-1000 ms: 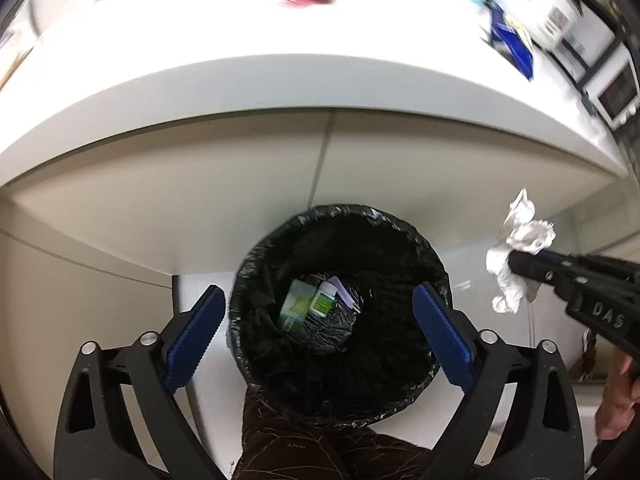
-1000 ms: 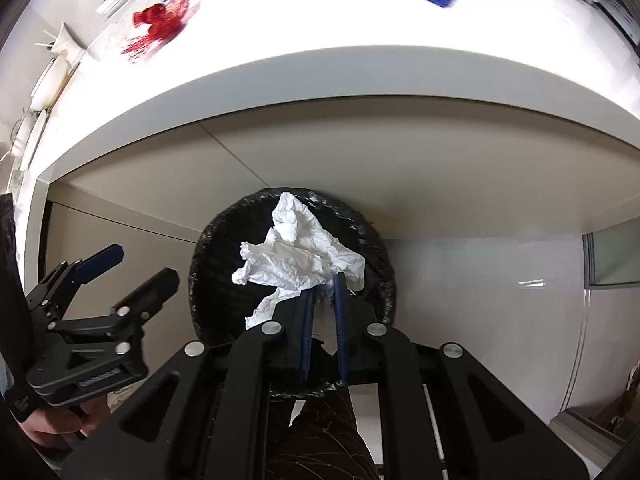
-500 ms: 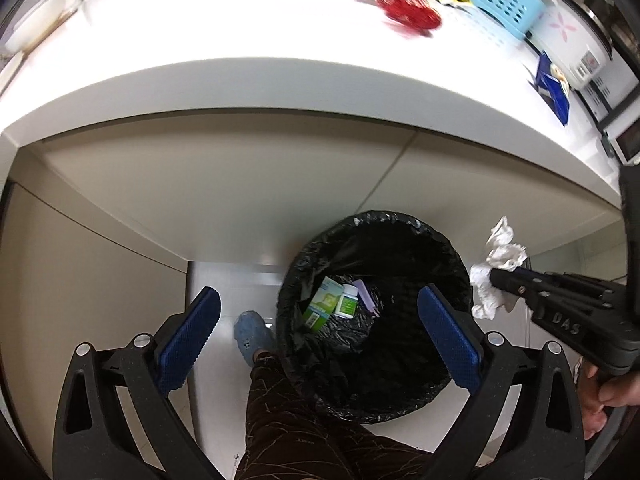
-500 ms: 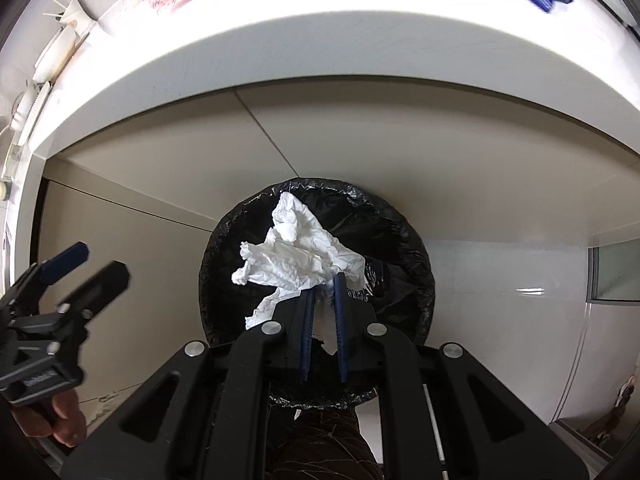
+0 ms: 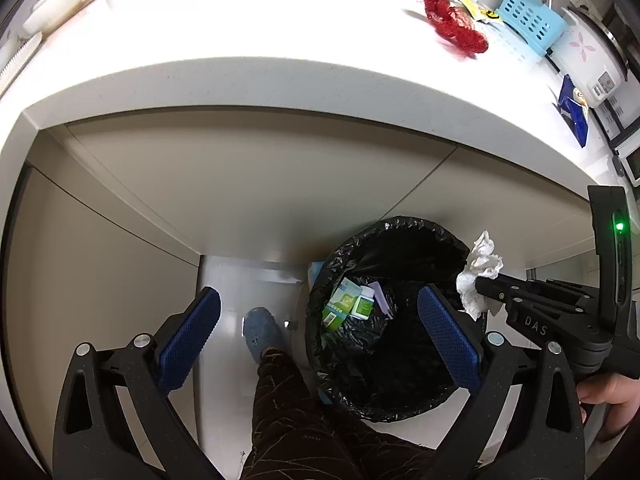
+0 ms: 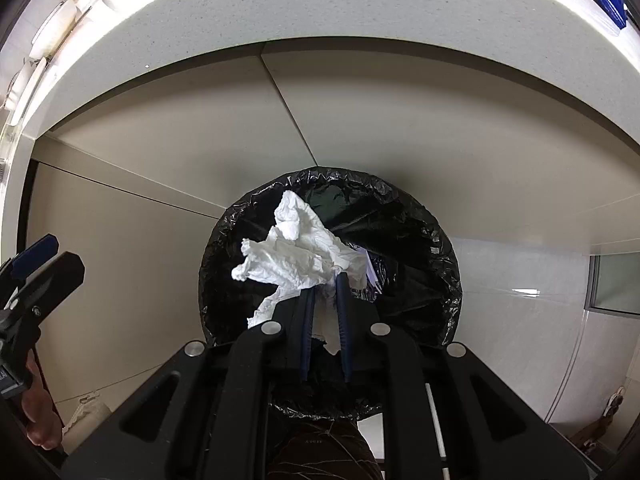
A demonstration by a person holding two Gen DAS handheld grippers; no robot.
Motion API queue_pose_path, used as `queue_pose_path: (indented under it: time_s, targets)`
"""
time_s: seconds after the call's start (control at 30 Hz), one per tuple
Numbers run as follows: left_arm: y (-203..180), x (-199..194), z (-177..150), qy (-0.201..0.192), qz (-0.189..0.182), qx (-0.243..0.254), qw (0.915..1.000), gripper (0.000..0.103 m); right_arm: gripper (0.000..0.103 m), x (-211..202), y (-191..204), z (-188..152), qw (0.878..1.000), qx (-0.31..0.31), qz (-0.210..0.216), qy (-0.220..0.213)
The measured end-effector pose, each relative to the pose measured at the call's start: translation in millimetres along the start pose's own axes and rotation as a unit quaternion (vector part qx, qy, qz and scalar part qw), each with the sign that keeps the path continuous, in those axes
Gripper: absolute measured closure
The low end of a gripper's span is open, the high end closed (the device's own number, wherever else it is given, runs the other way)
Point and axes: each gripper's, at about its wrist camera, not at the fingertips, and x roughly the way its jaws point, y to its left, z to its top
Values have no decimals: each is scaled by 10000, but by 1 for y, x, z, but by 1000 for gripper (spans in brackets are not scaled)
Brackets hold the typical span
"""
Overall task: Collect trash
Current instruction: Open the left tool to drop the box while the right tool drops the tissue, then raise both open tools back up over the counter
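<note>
My right claw [image 6: 326,280], pads easing apart yet pinching the crumpled tissue [image 6: 296,256], now hangs over the bin [image 6: 440,248]'s mouth, ready to drop; my left claw [image 5: 320,336] spreads empty at nine o'clock.

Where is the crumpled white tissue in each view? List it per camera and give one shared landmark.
Left wrist view: the crumpled white tissue sits at the right, at the bin's right rim, pinched by the right hand-held gripper.
Right wrist view: centre, over the bin's opening.
Shared landmark: the black-lined trash bin.
</note>
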Motion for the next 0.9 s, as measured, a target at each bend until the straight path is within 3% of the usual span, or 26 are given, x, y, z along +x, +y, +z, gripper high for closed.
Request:
queue_pose_path:
  time_s: [0.2, 0.33, 0.47, 0.7, 0.9]
  targets:
    - [0, 2, 0, 32, -24, 18, 10000, 6, 79, -5, 2, 0, 10000, 31, -43, -40]
    - [-6, 1, 1, 17, -40, 61, 10000, 6, 60, -16, 3, 1, 9999, 31, -66, -143]
    - [-11, 0, 2, 2, -51, 89, 9999, 6, 51, -21, 5, 1, 9997, 4, -107, -233]
    - [-19, -5, 0, -42, -69, 144, 9999, 6, 21, -37, 6, -2, 9981, -128, -328, -513]
    - [-28, -16, 1, -109, -134, 175, 9997, 6, 15, -58, 8, -5, 9950, -278, -527, -802]
